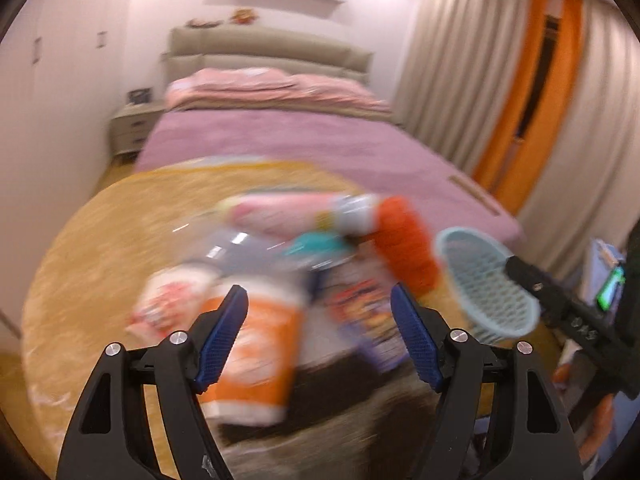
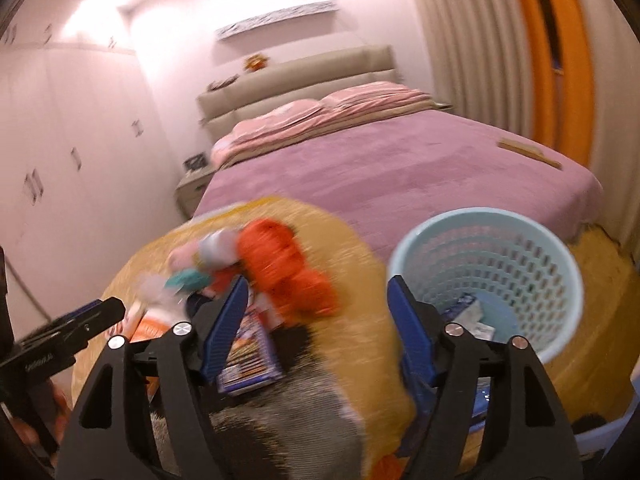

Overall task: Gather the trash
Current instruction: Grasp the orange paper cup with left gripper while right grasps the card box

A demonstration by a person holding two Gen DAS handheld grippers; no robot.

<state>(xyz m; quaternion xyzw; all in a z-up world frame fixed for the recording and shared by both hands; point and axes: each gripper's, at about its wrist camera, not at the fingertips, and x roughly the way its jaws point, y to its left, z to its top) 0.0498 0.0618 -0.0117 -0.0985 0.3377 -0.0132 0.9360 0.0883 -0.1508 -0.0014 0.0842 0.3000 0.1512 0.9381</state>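
A blurred pile of snack wrappers lies on a round yellow-covered table [image 1: 100,248]: an orange-and-white packet [image 1: 260,360], a red-and-white packet [image 1: 168,304], a purple packet [image 1: 368,320], a pink packet [image 1: 280,212] and an orange-red one [image 1: 408,244]. My left gripper [image 1: 318,328] is open just above the orange-and-white packet. My right gripper [image 2: 316,320] is open and empty, with the purple packet [image 2: 248,356] by its left finger. A pale blue mesh basket [image 2: 492,280] stands to its right with a few wrappers inside. The basket [image 1: 484,280] also shows in the left wrist view.
A bed [image 1: 280,140] with a mauve cover and pink pillows stands behind the table. A nightstand [image 1: 132,128] is at its left. Beige and orange curtains [image 1: 520,92] hang on the right. White wardrobes [image 2: 60,168] line the left wall.
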